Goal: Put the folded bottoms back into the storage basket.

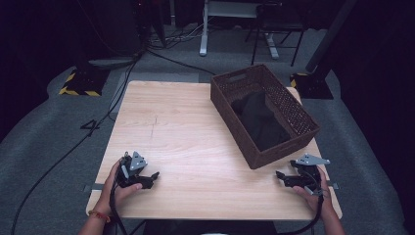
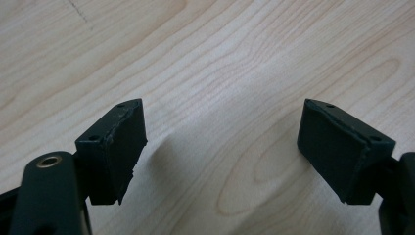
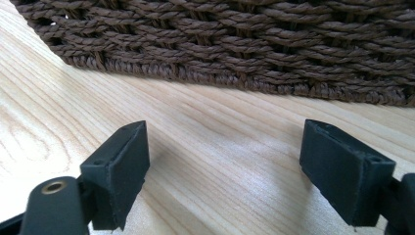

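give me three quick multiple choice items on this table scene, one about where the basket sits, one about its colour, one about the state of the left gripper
1. Where does the basket sit on the table?
A. on the right side, toward the far edge
B. at the near left corner
C. on the floor beside the table

2. What colour is the basket?
A. white
B. dark brown
C. bright blue

3. How does the left gripper stand?
A. shut on a cloth
B. shut with nothing in it
C. open with nothing between its jaws

Key:
1 A, the high view shows it on the table's far right part.
2 B, its woven wall is dark brown in the high view and the right gripper view.
3 C, the left gripper view shows bare wood between two jaws set wide apart.
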A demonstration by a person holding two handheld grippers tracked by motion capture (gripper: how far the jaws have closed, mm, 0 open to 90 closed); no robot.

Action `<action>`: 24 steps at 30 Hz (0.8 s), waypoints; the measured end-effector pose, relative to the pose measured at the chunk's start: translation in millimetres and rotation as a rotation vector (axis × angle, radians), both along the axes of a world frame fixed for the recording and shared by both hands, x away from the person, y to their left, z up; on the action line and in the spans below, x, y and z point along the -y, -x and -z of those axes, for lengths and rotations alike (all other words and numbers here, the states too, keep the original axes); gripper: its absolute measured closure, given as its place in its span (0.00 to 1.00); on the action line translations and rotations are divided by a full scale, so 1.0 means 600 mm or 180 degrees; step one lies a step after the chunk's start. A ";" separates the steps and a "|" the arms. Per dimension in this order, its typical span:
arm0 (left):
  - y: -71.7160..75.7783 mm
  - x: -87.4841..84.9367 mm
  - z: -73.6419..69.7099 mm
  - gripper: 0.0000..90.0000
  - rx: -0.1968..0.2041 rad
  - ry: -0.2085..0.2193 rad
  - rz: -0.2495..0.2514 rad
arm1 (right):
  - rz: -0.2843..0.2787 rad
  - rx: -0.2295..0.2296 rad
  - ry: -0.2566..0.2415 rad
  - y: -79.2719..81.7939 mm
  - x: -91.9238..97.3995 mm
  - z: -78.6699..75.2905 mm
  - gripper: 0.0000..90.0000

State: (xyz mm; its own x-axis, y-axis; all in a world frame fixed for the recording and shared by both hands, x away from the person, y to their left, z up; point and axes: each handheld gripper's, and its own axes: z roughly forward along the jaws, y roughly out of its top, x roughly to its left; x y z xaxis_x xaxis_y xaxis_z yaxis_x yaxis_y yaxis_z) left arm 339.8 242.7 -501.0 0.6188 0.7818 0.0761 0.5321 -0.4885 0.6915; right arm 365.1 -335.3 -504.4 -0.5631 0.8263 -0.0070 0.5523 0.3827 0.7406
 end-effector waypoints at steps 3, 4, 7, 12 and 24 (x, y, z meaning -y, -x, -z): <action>0.003 -0.010 0.002 0.21 -0.0045 0.0080 -0.0052 | 0.0000 0.0000 0.0000 0.000 0.000 0.000 0.21; 0.003 -0.010 0.002 0.20 -0.0045 0.0080 -0.0052 | 0.0000 0.0000 0.0000 0.000 0.000 0.000 0.21; 0.005 -0.022 0.006 0.20 -0.0172 0.0233 -0.0250 | 0.0001 -0.0002 0.0000 0.000 0.000 0.000 0.21; 0.006 -0.026 0.006 0.19 -0.0161 0.0235 -0.0267 | 0.0000 -0.0002 -0.0001 0.000 0.000 0.000 0.21; 0.005 -0.024 0.006 0.18 -0.0177 0.0233 -0.0278 | 0.0002 0.0000 0.0003 0.000 0.000 0.000 0.21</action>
